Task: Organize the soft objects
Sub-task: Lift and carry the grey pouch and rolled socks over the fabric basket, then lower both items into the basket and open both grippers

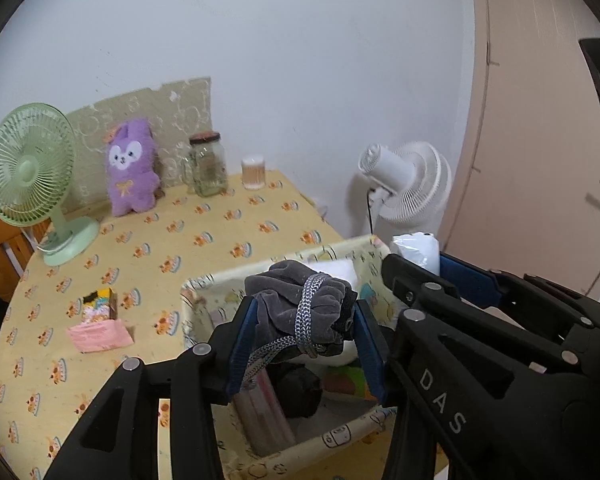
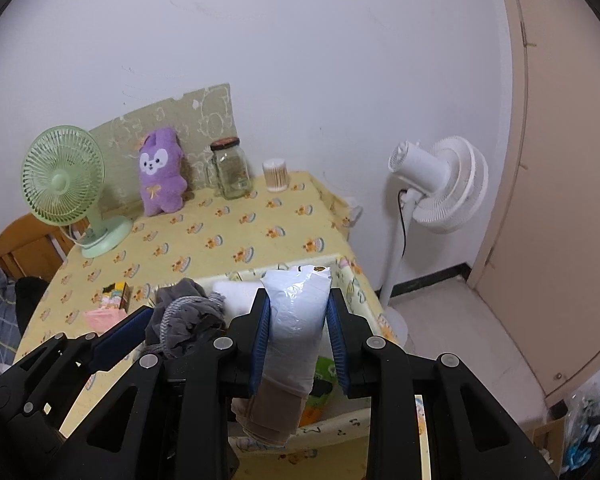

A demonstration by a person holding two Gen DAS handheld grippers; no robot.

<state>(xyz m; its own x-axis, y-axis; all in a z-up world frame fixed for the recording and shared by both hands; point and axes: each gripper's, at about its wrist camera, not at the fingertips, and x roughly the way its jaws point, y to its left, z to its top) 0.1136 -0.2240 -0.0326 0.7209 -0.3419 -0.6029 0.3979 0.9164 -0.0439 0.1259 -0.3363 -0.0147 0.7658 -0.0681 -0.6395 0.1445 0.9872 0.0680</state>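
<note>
A yellow table [image 1: 228,216] stands by a white wall. The left gripper [image 1: 305,322] squeezes a gray cloth bundle [image 1: 300,304]. The right gripper [image 2: 298,338] squeezes a white plastic-wrapped roll [image 2: 296,312]. Both hang over the open fabric box [image 1: 204,280]. I think dropping them in comes next: lower, then let go.

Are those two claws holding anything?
Yes. The left gripper squeezes a gray velvet bundle by its sides; the right gripper clamps a plastic-wrapped package mid-length.

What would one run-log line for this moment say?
left gripper: shut on grey velvet bundle | right gripper: shut on plastic-wrapped white packet | both above printed fabric storage box
</note>
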